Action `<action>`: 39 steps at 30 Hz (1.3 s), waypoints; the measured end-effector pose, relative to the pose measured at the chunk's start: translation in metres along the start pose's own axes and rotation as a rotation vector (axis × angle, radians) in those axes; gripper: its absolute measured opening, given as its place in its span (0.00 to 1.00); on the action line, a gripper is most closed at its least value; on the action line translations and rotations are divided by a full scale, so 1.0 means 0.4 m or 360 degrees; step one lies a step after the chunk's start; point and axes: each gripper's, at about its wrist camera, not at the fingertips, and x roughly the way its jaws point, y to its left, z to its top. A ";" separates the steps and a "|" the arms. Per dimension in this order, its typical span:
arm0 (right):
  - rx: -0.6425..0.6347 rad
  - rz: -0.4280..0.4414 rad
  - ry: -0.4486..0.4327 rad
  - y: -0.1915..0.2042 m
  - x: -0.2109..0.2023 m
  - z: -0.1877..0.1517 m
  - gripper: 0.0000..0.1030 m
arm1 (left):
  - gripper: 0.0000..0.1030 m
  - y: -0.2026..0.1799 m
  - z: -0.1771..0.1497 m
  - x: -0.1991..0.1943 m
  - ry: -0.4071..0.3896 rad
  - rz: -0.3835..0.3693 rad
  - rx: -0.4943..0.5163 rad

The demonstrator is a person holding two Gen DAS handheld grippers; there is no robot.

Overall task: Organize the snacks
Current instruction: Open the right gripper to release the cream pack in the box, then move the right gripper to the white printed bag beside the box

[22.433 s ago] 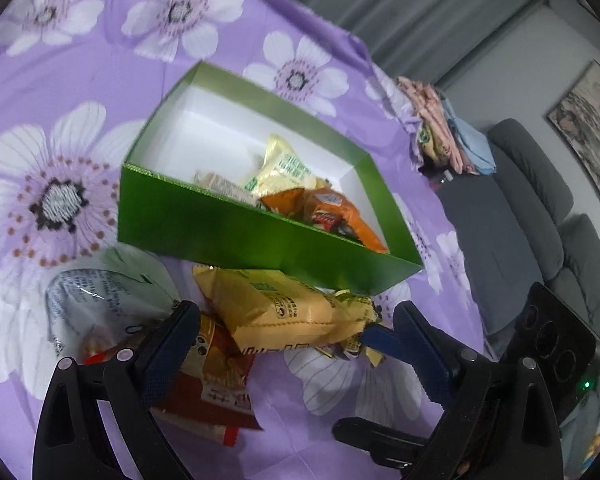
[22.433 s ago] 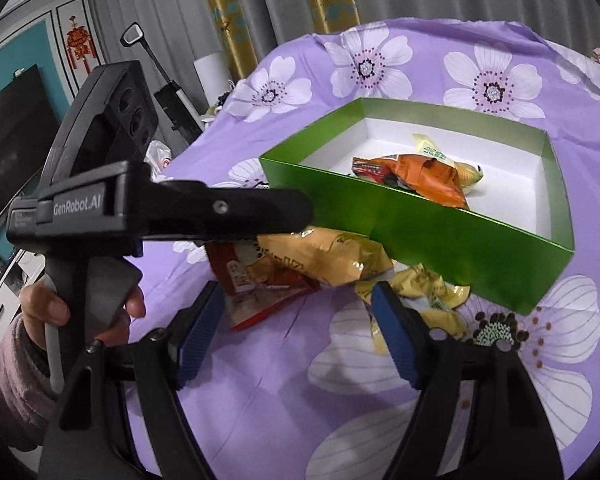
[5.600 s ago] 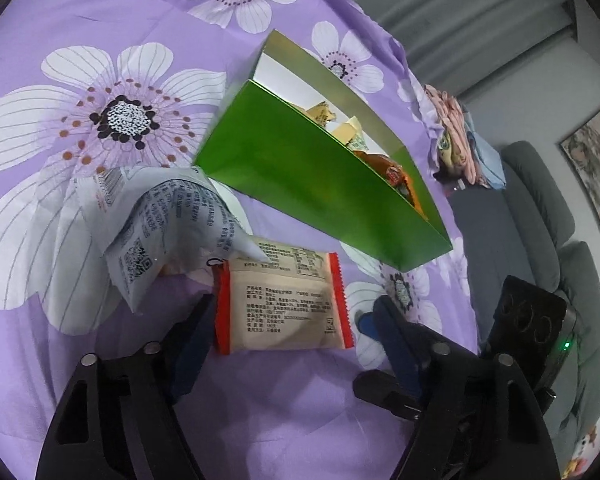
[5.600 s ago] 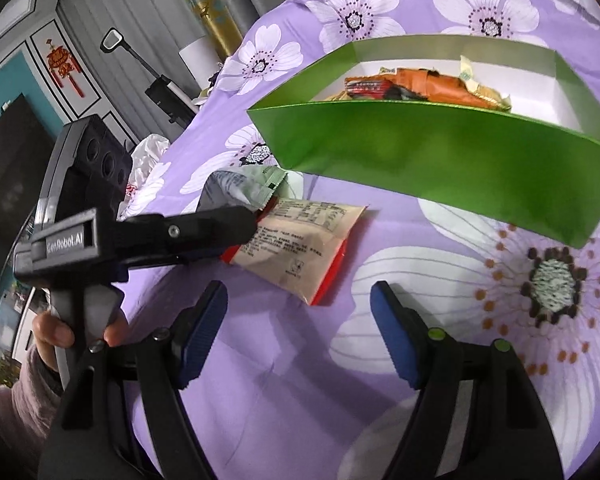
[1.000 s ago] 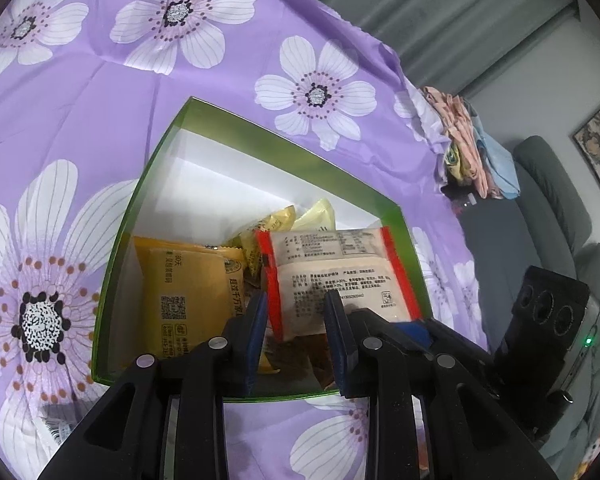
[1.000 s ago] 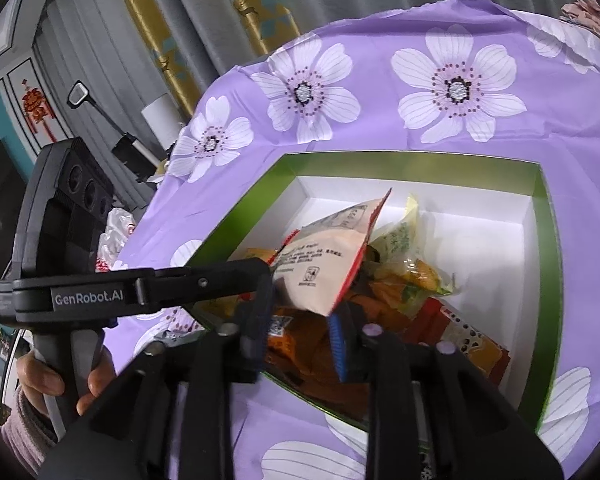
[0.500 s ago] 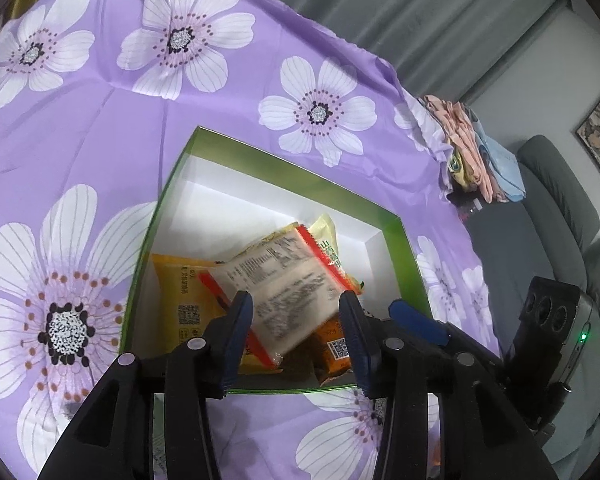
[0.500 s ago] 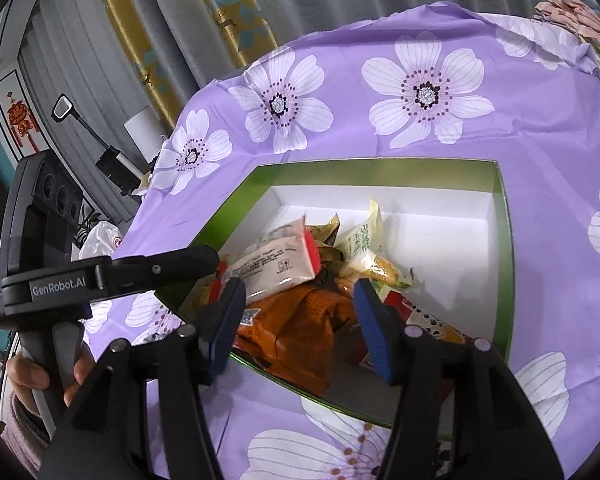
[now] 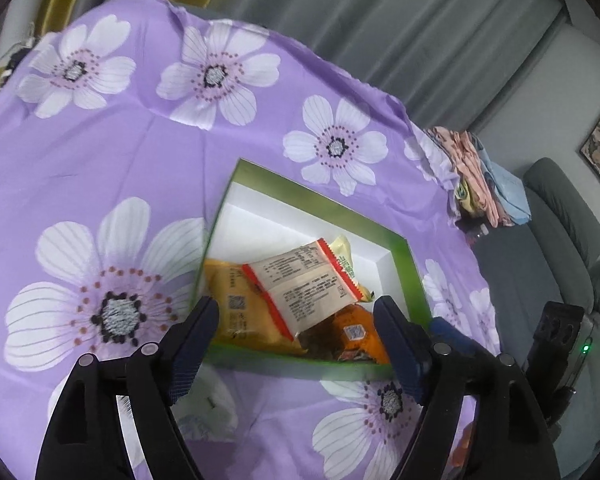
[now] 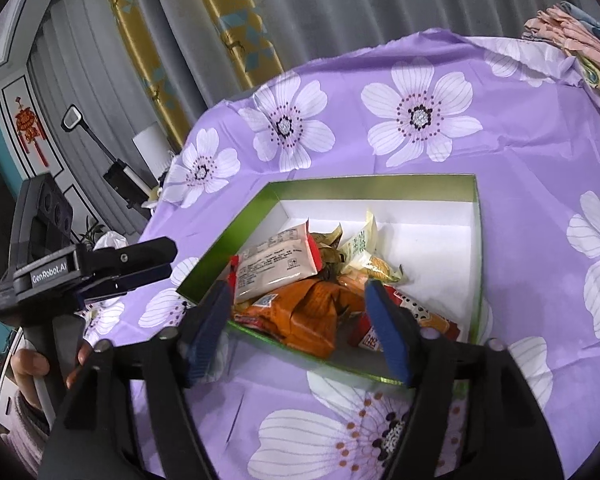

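1. Purple flowered cloth (image 9: 148, 152) is covering the tabletop under both hand-held grippers.
2. Left hand-held gripper (image 9: 296, 334) and right hand-held gripper (image 10: 296, 322) have just been opening; both are hanging wide and empty.
3. Beyond them, the packet (image 9: 304, 286) is lying freed atop other snacks inside the green box (image 9: 414, 276), probably dropped there for sorting.

We see a table under a purple flowered cloth (image 9: 140, 152), with a green box (image 9: 414, 268) resting directly on it.
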 end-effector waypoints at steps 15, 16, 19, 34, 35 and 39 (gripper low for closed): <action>0.0017 0.0054 0.0002 0.032 -0.058 -0.089 0.94 | 0.97 0.056 -0.085 -0.119 -0.0187 0.0151 -0.0055; 0.0023 0.0058 0.0010 0.031 -0.057 -0.096 0.94 | 0.97 0.061 -0.088 -0.123 -0.0201 0.0143 -0.0068; 0.0054 0.0066 0.0041 0.029 -0.044 -0.113 0.94 | 0.98 0.086 -0.099 -0.139 -0.0257 0.0119 -0.0128; -0.0093 0.0119 0.0225 0.110 0.037 -0.173 0.94 | 0.99 0.185 -0.144 -0.128 -0.0163 0.0060 -0.0233; -0.0103 0.0124 0.0237 0.117 0.044 -0.178 0.94 | 0.99 0.184 -0.146 -0.124 -0.0152 0.0102 -0.0210; -0.0126 0.0161 0.0287 0.140 0.074 -0.193 0.94 | 0.99 0.190 -0.155 -0.104 -0.0107 0.0177 -0.0175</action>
